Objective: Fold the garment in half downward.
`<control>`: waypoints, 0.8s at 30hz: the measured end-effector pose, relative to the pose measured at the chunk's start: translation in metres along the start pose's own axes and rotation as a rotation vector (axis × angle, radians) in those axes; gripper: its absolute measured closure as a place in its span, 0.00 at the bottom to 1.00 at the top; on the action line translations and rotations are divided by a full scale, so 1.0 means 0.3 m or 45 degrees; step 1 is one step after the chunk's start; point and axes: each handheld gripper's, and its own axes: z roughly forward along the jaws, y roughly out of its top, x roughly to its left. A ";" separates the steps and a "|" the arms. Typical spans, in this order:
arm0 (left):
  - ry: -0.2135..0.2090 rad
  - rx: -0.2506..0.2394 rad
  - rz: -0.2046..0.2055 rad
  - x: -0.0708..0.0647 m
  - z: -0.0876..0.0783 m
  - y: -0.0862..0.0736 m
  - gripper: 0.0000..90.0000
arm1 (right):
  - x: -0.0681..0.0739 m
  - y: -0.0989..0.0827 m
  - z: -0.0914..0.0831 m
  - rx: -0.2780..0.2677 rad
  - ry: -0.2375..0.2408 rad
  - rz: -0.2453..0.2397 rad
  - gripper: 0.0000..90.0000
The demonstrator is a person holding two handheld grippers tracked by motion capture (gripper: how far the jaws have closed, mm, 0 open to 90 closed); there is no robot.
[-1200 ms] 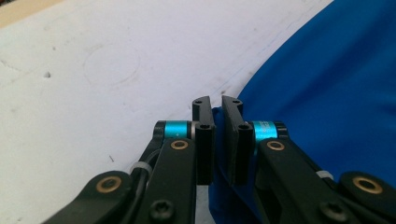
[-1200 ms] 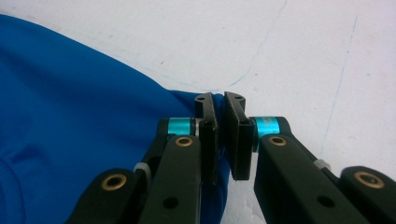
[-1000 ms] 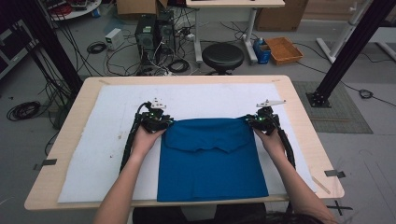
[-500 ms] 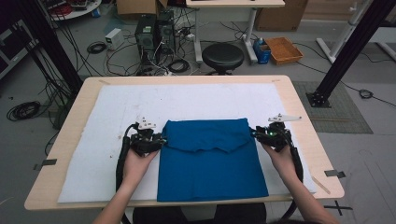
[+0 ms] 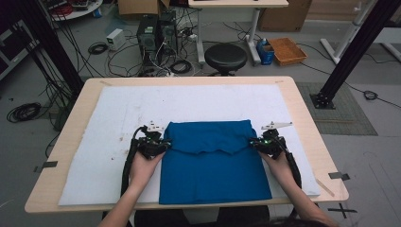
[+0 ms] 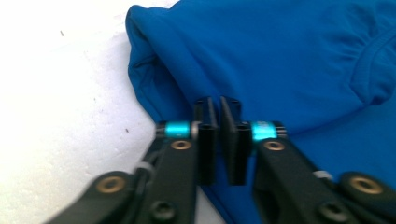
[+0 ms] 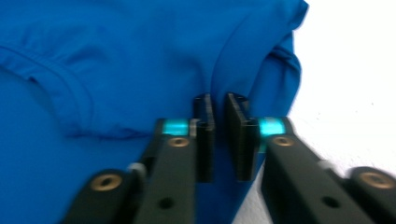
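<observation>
Blue shirt (image 5: 215,165) lies folded on the white mat (image 5: 104,123), near the counter's front edge. Your left tool (image 5: 163,143) pinches its left edge; your right tool (image 5: 253,143) pinches its right edge. Both jaws have just been closing on the cloth.

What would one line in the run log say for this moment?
work: folding blue garment on white mat | left gripper: shut on garment's side edge, just closed | right gripper: shut on opposite edge, just closed

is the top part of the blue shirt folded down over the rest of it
Yes, in the high view the blue shirt has its upper part folded down, the flap's edge lying across its middle.
</observation>
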 end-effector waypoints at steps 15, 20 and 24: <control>-0.122 -0.093 -0.036 -0.016 -0.099 0.010 0.98 | 0.013 0.006 -0.101 -0.098 0.037 -0.015 0.96; -0.185 -0.091 -0.013 -0.050 -0.151 -0.003 0.98 | 0.033 -0.018 -0.150 -0.080 0.042 -0.050 0.96; -0.222 -0.087 0.013 -0.083 -0.193 -0.027 0.98 | 0.065 -0.059 -0.212 -0.076 0.066 -0.072 0.96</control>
